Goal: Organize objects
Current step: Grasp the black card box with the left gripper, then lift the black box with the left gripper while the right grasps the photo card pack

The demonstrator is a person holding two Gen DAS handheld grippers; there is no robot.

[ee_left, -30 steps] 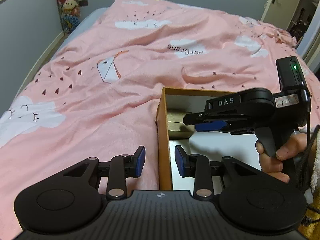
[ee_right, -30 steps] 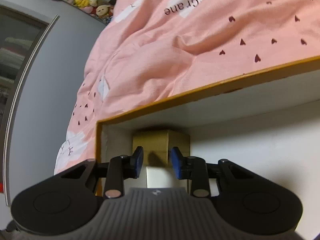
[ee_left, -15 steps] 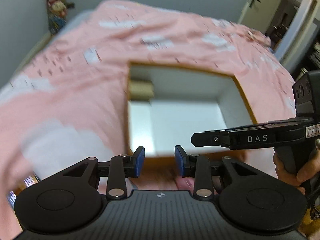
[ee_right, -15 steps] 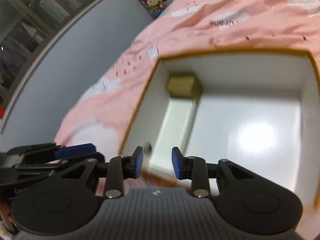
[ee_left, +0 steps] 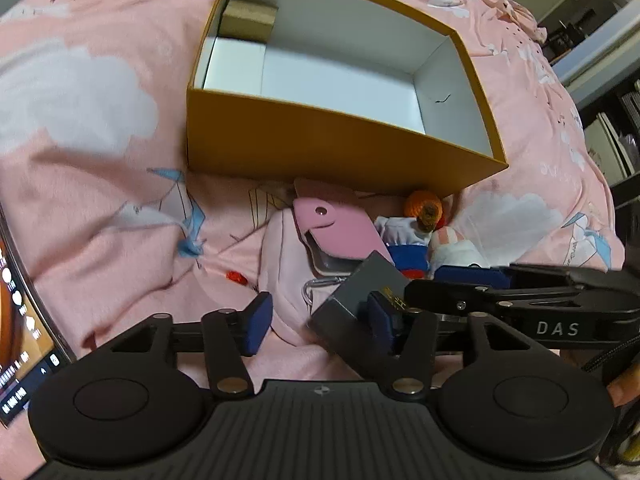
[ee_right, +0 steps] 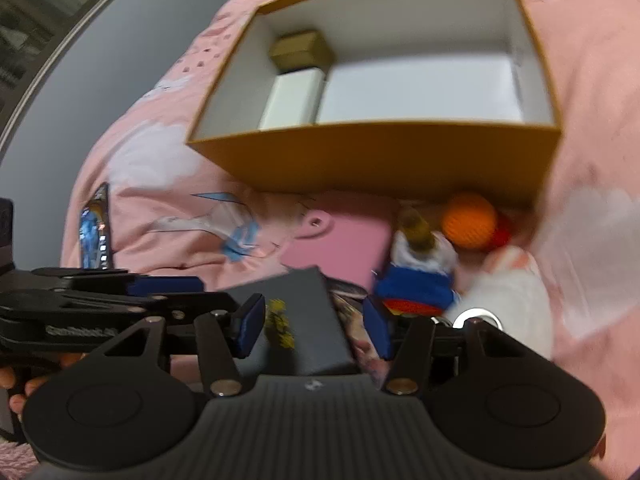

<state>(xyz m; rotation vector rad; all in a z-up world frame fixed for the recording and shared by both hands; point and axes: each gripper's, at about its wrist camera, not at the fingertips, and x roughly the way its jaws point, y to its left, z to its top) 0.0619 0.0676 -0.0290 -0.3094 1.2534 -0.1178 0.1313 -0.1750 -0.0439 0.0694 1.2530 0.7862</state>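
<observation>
pink bedspread (ee_left: 100, 184), with the open orange box (ee_left: 328, 148) resting on it; inside, a small tan box (ee_left: 248, 20) and a white box (ee_left: 236, 64) sit along the box's left wall, the rest of the floor bare. just in front of the box's near wall lies a pile: a pink case (ee_left: 344, 232), a dark grey box (ee_right: 304, 320) tilted on top of it, a small doll (ee_right: 416, 272) and an orange ball (ee_right: 470, 220) touching the wall. the right gripper (ee_right: 316, 328) is wide open, empty, its fingers straddling the dark grey box; the left gripper (ee_left: 320, 320) is also open and holds nothing, its right finger against the same box. risks, as judged: both grippers crowd one item and may collide; a closing grip on the tilted, smooth box could slip or skew it; the soft bedding may let the pile shift, rolling the ball away or nudging the doll.
</observation>
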